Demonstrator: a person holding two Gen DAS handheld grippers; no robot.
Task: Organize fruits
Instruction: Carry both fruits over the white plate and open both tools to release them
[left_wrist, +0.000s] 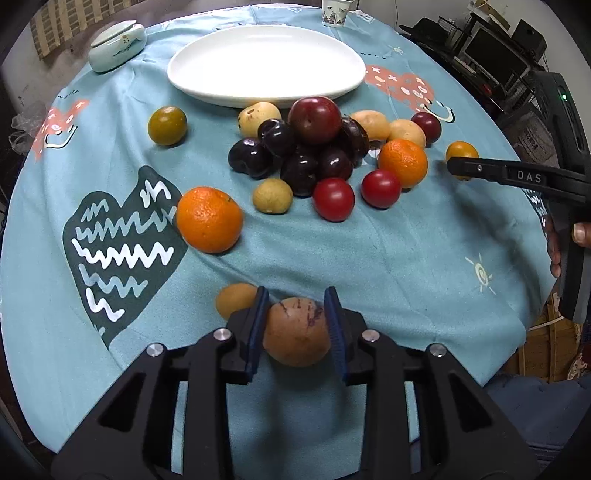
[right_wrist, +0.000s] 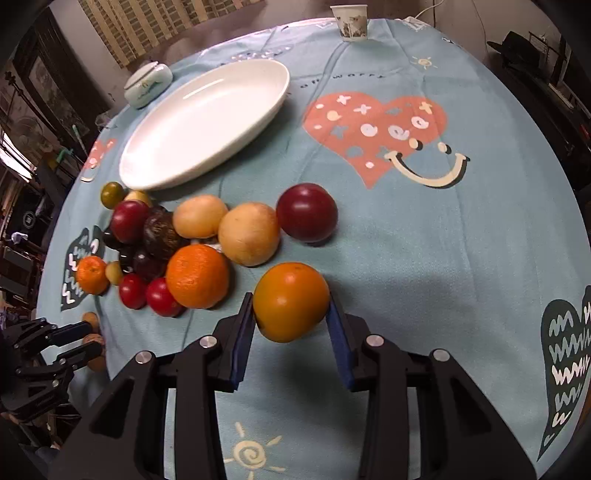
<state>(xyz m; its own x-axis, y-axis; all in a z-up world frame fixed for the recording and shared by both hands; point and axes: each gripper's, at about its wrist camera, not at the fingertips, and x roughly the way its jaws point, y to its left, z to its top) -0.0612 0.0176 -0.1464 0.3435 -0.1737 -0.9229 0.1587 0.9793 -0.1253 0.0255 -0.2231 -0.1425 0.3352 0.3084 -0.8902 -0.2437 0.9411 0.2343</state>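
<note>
I see bare blue tablecloth (right_wrist: 424, 258) right of the heaped mixed fruit pile (left_wrist: 310, 155), which crowds the white oval plate's (left_wrist: 207, 86) near rim.

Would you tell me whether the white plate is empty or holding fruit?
Empty: the white plate shows only bare glaze in both views.

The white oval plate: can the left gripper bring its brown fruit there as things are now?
Probably yes. The left gripper is shut on the brown fruit. The white oval plate holds nothing. The fruit pile lies between them, so the gripper would have to pass above it or around it.
</note>
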